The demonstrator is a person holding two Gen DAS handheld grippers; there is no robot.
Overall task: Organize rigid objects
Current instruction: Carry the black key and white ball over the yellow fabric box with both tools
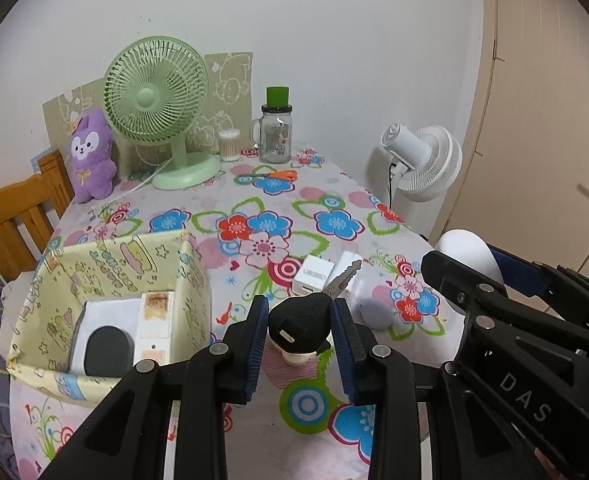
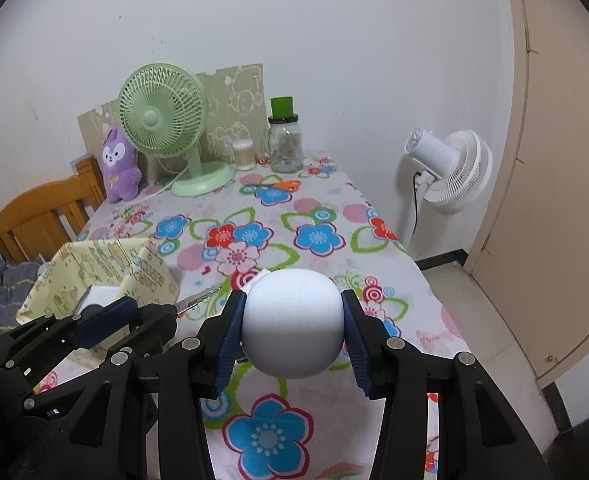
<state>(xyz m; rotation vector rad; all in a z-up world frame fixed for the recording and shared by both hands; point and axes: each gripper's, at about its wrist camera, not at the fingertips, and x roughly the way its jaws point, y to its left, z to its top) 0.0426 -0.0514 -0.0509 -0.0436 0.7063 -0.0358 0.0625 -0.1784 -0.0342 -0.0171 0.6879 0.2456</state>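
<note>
Far left: yellow patterned box [image 1: 182, 280], open-topped, sits on the flowered tablecloth [image 1: 278, 200]. Inside it, a white box with a black oval pad [image 1: 108, 346] and a slim carton [image 1: 156, 324] are seen; floor space looks nearly used up.

Left gripper [image 1: 299, 320]: fingers closed on the black head of a key [image 1: 314, 308], held above the cloth just right of the box wall; the metal blade juts forward and to the right. Risk judged: only the smooth head is pinched, so the key could pivot or slip out during the move. The blade could also catch on the box's soft rim and fold it inward.

Below the key, a small cream-and-black object [image 1: 300, 354] lies on the cloth; identity not clear. Beyond it, two white chargers [image 1: 314, 278] and a grey egg-shaped item [image 1: 376, 314] are left on the table.

Right gripper [image 2: 292, 330]: fingers pinch a white ball [image 2: 292, 322] at its widest part, lifted clear of the cloth. Risk judged: contact on a round surface is small, so a squeeze off the equator could pop the ball out, and it would probably roll off the near right table edge.

The two grippers sit close side by side; if both are carried to the box together, a collision seems likely.
</note>
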